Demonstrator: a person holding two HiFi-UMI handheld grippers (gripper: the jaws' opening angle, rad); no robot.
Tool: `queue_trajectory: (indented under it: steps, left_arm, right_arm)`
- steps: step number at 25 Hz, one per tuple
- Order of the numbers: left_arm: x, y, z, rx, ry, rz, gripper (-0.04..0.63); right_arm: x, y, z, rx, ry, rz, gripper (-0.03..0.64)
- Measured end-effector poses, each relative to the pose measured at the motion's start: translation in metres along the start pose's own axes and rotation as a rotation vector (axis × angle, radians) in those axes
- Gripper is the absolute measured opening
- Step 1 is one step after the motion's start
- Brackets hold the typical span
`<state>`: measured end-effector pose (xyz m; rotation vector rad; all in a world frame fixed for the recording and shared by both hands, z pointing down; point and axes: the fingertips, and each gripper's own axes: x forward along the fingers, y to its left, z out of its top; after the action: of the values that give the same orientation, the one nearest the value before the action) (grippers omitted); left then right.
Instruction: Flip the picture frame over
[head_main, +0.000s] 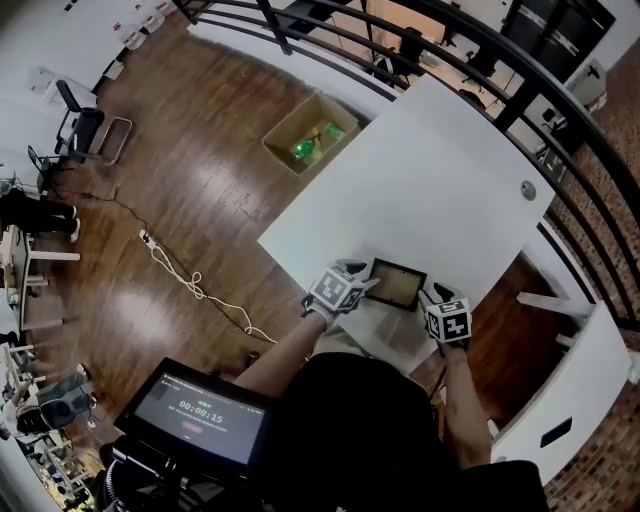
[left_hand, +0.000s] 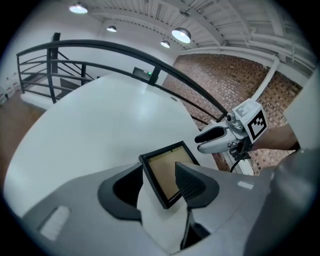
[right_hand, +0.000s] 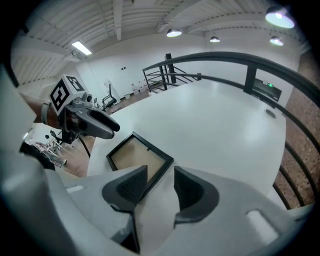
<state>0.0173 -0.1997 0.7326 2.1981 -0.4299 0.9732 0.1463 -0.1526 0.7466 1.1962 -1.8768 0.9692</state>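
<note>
A small black picture frame (head_main: 397, 284) lies flat near the front edge of the white table (head_main: 430, 180), with its brown panel facing up. My left gripper (head_main: 368, 284) is open at the frame's left end. In the left gripper view, the near corner of the frame (left_hand: 161, 170) shows between the spread jaws of that gripper (left_hand: 160, 173), and no pad presses on it. My right gripper (head_main: 431, 297) is open at the frame's right end. Its own view looks past the gripper (right_hand: 161, 174) to the frame (right_hand: 131, 152), just beyond the left jaw.
The table's front edge runs just under both grippers, with wood floor below. A cardboard box (head_main: 305, 135) holding green items stands on the floor beyond the table's left corner. A black railing (head_main: 560, 110) curves along the far side. A dark screen (head_main: 200, 410) sits at lower left.
</note>
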Motion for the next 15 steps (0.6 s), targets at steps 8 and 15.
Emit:
queue_trajectory:
  steps: [8,15]
  left_arm:
    - [-0.064,-0.088,-0.005,-0.002,-0.272,0.011,0.138]
    - [-0.119,-0.174,-0.046,0.035,-0.5,0.015,0.058]
  right_arm:
    - [-0.105,0.039,-0.018,-0.097,-0.225,0.007,0.052]
    - [-0.165,0.1,-0.067,-0.14,-0.408,0.055,-0.008]
